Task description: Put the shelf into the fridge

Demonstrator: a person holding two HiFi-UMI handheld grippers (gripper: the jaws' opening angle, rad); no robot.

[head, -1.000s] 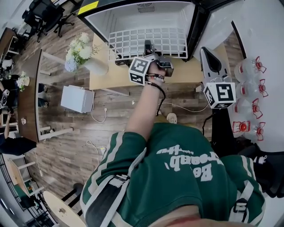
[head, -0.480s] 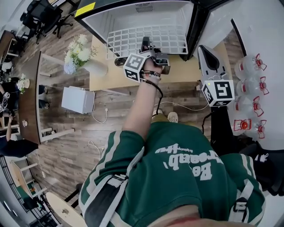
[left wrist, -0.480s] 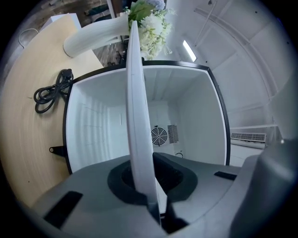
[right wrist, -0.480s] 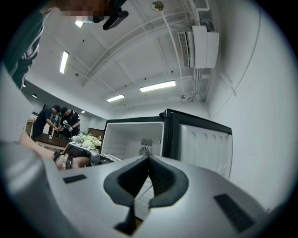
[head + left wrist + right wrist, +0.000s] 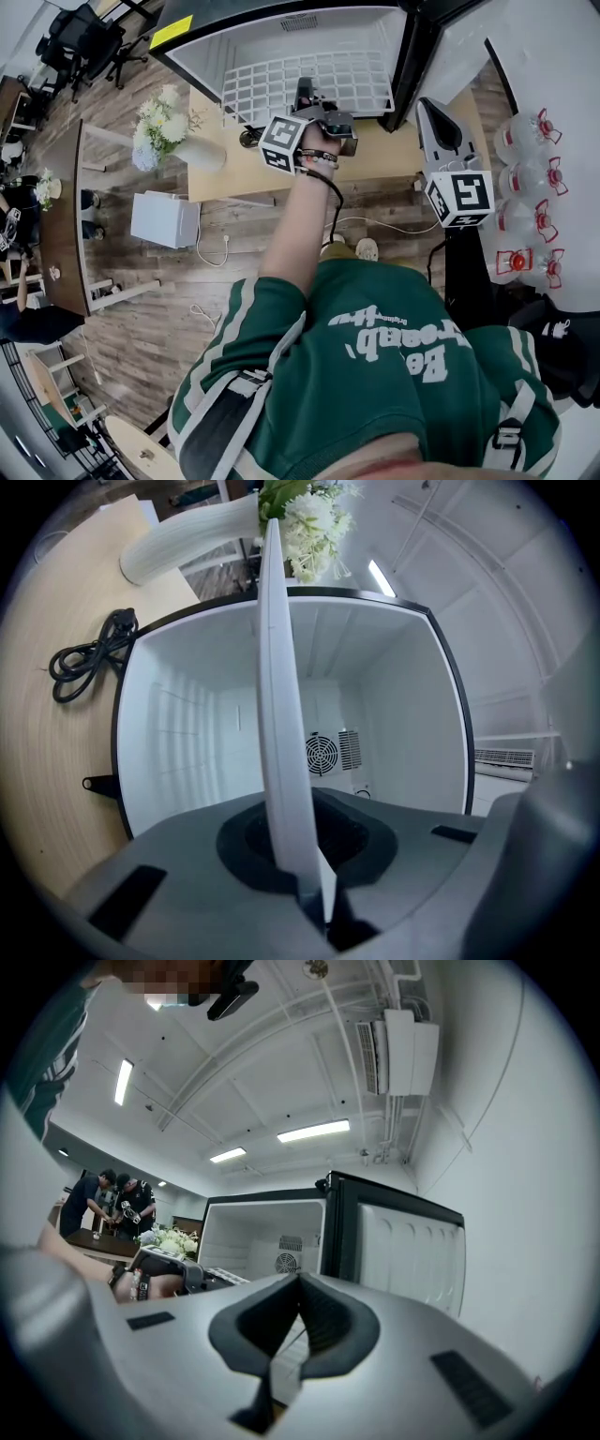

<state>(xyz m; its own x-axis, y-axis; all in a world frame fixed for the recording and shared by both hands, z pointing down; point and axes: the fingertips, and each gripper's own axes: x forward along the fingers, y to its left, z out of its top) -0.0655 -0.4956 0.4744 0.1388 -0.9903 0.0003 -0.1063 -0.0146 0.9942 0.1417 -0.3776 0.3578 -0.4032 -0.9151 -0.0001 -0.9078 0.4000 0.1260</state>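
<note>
At the far left, beyond the wood floor, stands a dark desk [image 5: 58, 202] with people beside it. Nearer the middle, a white box [image 5: 164, 218] sits on the floor. To its right is a light wooden table [image 5: 234, 164]. A white vase [image 5: 202, 150] of pale flowers [image 5: 159, 117] stands on the table's left end, and a coiled black power cord [image 5: 84, 653] lies on the tabletop beside the fridge.

The fridge [image 5: 202, 42] stands on the far side of this table. Its door [image 5: 469, 42] is swung open to the right, and the white inside is bare, with a round fan grille [image 5: 322, 755] on the back wall.

The shelf [image 5: 262, 89], a white wire grid, is held flat at the fridge's open mouth, above the far part of the table. Whether its far edge has crossed the rim cannot be told. The left gripper [image 5: 306, 94] points level toward the fridge and is clamped on the near edge of the shelf, right of the middle. In the left gripper view the shelf runs edge-on from between the closed jaws toward the opening. The person's left hand [image 5: 321, 155] holds this gripper just behind its marker cube [image 5: 284, 142].

To the right, apart from the shelf, the right gripper [image 5: 429, 108] hovers near the bottom of the open door. Its jaws are together and nothing is between them.

At the far right, clear bottles [image 5: 525, 141] with red caps stand in a row on a white surface.
</note>
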